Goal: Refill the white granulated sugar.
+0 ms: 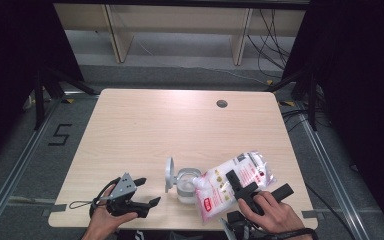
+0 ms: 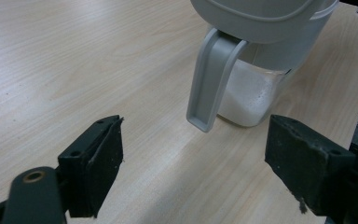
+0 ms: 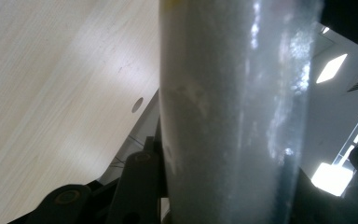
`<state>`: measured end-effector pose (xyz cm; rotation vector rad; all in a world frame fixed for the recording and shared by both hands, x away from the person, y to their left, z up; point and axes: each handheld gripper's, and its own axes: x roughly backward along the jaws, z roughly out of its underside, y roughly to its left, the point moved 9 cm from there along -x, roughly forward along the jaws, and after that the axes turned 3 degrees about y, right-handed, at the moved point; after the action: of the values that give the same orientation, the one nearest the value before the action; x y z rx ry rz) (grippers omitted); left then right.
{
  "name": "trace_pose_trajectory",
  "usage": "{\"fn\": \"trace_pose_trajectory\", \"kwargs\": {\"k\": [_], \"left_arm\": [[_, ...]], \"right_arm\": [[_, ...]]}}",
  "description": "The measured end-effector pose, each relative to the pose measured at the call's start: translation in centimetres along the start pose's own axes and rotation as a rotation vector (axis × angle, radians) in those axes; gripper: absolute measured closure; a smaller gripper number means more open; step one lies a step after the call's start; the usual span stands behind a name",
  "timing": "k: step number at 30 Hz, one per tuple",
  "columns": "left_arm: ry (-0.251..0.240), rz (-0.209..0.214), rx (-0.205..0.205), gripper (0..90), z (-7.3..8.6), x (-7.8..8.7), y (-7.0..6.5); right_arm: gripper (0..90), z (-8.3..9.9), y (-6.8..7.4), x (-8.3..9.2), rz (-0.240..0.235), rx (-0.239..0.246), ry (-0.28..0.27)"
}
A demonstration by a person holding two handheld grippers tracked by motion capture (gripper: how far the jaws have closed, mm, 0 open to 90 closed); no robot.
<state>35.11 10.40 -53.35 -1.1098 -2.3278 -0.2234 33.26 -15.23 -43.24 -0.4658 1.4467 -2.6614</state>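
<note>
Beside the tilted bag (image 1: pixel 232 184), a jar (image 1: pixel 186 185) holds white powder.

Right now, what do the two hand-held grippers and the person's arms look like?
Both grippers are black with two blocky jaws. The left gripper carries a grey three-cornered plate on top and trails a thin black looped cable. Its pads are matte black with rough, worn edges. The right gripper has angular black bars. Forearms are bare, with no sleeves; a dark band circles the right wrist.

You see the jar (image 2: pixel 256 88) cut off by the top edge in the left gripper view, its lid (image 2: pixel 261 18) only partly in frame. In the right gripper view the bag (image 3: pixel 233 116) hides the jaws' pads and its print is blurred. Your forearms leave the high view's bottom edge.
</note>
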Motion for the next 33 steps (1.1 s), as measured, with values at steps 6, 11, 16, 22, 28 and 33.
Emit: {"fn": "trace_pose_trajectory", "kwargs": {"k": [6, 11, 16, 22, 28, 33], "left_arm": [[0.002, -0.006, 0.0, 18.7, 0.01, 0.04, 0.03], [0.001, -0.002, -0.005, 18.7, 0.0, 0.01, 0.03], [0.002, -0.005, -0.002, 18.7, 0.01, 0.03, 0.04], [-0.001, 0.001, -0.001, 18.7, -0.01, -0.01, 0.01], [-0.001, 0.001, -0.005, 18.7, -0.01, -0.01, 0.02], [0.0, 0.0, -0.006, 18.7, -0.01, -0.01, 0.02]], "right_arm": [[71.2, 0.0, 0.02, 0.01, -0.001, -0.014, -0.002], [71.4, 0.17, -0.01, 0.05, -0.003, -0.008, -0.002], [71.4, 0.26, -0.07, 0.06, 0.003, -0.014, -0.002], [71.5, 0.26, 0.01, 0.04, -0.001, -0.02, 0.001], [71.6, 0.43, -0.08, 0.08, 0.001, -0.007, 0.004], [71.7, 0.58, -0.05, 0.09, -0.004, -0.006, 0.009]]}}
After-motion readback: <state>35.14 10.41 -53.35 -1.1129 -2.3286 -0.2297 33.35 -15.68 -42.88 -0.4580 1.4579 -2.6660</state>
